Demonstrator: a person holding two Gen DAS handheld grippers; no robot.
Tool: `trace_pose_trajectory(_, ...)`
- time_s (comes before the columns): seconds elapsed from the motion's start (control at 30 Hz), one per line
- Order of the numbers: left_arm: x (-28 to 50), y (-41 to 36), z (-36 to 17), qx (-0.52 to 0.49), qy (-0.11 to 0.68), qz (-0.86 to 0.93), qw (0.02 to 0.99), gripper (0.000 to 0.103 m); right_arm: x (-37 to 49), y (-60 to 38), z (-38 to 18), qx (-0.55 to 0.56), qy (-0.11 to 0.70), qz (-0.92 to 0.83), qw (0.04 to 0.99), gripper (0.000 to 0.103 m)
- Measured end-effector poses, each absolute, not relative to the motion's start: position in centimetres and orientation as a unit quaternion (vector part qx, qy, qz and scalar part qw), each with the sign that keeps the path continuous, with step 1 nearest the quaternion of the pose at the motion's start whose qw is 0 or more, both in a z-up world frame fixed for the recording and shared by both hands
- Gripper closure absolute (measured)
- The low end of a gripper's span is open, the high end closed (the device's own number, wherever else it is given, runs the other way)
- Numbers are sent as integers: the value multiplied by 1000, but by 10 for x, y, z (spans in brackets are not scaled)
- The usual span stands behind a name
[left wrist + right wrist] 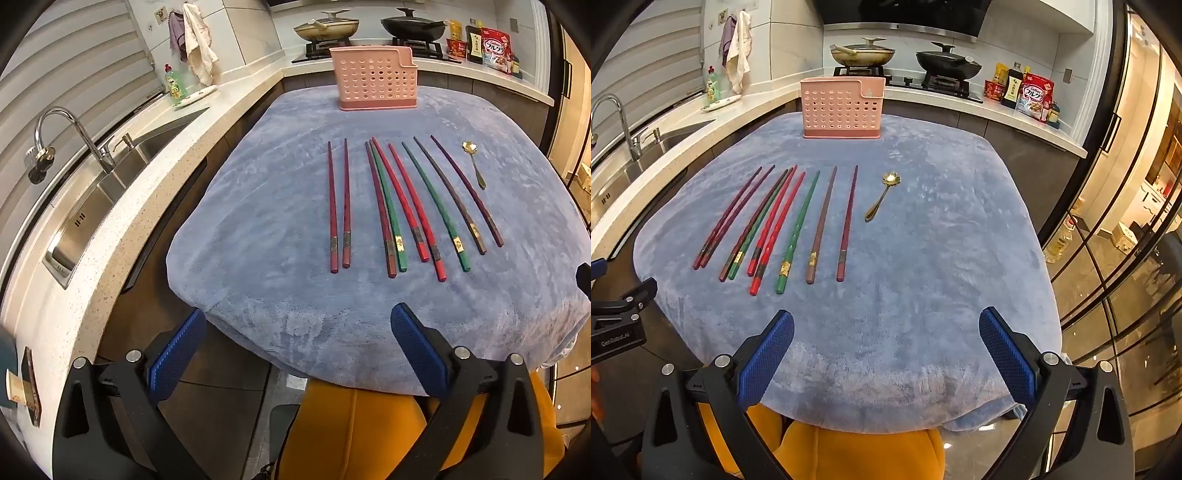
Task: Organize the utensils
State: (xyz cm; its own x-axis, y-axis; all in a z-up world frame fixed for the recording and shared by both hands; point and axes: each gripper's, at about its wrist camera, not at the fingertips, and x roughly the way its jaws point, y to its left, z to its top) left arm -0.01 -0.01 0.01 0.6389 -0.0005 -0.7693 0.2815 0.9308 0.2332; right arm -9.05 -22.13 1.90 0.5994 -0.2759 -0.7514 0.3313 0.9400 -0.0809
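Note:
Several chopsticks in dark red, red, green, brown and purple lie side by side on a blue fleece cloth; they also show in the right wrist view. A small gold spoon lies to their right, also in the right wrist view. A pink perforated utensil holder stands upright at the cloth's far edge, seen too in the right wrist view. My left gripper is open and empty at the cloth's near edge. My right gripper is open and empty above the near edge.
A steel sink with a tap sits in the counter to the left. Two lidded pans stand on the stove behind the holder. Food packets stand at the back right. Glass doors run along the right.

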Motion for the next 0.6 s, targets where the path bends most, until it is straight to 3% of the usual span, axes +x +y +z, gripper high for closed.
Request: trace_pose_trajectory(0.6,2,-1,1,165,417,-82,890,7,-89,-220,16,30,415,-173,893,7)
